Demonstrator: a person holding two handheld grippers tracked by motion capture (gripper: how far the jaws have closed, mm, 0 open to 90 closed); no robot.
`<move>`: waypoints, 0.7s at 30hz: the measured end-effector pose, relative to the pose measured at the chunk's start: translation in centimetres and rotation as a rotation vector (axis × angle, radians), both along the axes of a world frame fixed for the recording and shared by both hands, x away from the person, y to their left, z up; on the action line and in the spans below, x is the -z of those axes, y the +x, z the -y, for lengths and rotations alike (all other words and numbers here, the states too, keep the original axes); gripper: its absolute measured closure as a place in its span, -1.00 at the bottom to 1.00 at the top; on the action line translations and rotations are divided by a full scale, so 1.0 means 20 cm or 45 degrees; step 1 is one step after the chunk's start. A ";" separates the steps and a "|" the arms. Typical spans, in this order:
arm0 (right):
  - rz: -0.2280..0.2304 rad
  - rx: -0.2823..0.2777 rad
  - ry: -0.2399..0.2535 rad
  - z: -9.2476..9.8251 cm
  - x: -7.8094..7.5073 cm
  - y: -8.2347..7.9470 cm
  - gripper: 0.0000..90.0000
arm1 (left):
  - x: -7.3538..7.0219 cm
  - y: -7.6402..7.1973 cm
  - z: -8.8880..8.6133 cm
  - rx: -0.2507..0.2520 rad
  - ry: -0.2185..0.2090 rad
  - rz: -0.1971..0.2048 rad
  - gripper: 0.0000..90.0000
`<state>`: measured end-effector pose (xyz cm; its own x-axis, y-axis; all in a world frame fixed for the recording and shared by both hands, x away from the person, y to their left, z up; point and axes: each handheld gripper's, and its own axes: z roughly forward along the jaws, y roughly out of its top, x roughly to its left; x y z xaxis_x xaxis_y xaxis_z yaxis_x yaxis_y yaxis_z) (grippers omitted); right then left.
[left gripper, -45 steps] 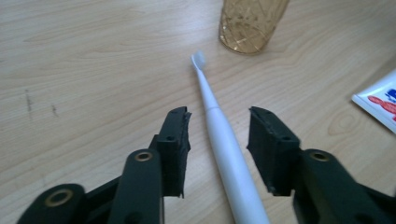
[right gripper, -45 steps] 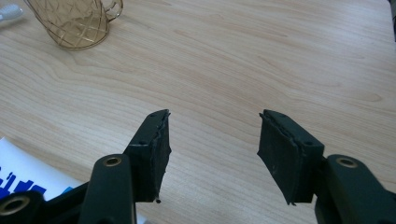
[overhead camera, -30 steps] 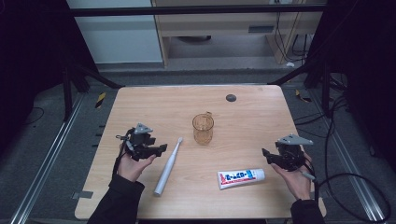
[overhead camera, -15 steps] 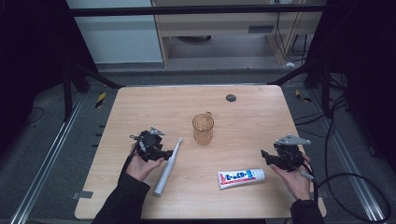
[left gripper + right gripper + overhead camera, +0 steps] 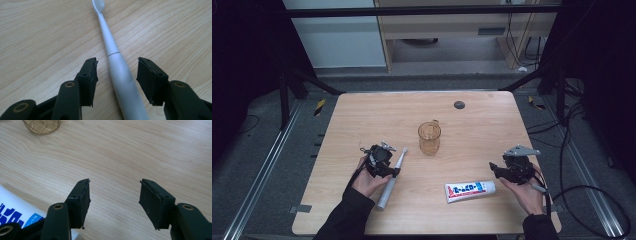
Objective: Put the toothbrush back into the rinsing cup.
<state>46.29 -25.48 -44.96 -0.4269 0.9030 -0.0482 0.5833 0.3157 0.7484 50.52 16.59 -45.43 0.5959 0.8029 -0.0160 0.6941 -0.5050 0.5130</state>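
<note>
My left claw (image 5: 117,71) straddles the electric toothbrush (image 5: 120,75) on the near-left desk (image 5: 492,125). Its jaws have just been closing, still clear of the handle. The brush's long axis runs straight ahead between them, head pointing far. My right claw (image 5: 114,195) hangs open, empty.

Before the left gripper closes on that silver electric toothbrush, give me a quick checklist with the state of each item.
1. Silver electric toothbrush lies between the left gripper jaws, which have just been closing: ok.
2. Pads touching the handle: not yet, gaps on both sides.
3. Handle centred: not ok, nearer one jaw.
4. Amber glass mug apart from the brush head: ok.
5. Right gripper open over bare wooden table: ok.
6. White toothpaste tube lying flat beside it: ok.
</note>
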 end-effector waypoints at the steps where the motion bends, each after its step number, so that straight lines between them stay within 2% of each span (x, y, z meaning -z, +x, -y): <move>1: 0.000 -0.004 0.001 0.00 0.00 0.00 -0.07 | 0.00 0.00 0.00 -0.004 -0.003 -0.001 0.13; 8: -0.020 -0.011 -0.004 -0.01 0.01 0.01 -0.06 | 0.01 0.01 0.01 -0.012 0.003 -0.022 0.18; 21: -0.026 -0.021 -0.013 -0.01 0.01 0.01 -0.04 | 0.06 0.02 0.06 -0.032 0.052 -0.090 0.34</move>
<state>46.43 -25.18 -45.23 -0.4429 0.8953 -0.0485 0.5933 0.3332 0.7328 51.01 15.40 -46.69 0.5741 0.8184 -0.0241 0.7407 -0.5066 0.4412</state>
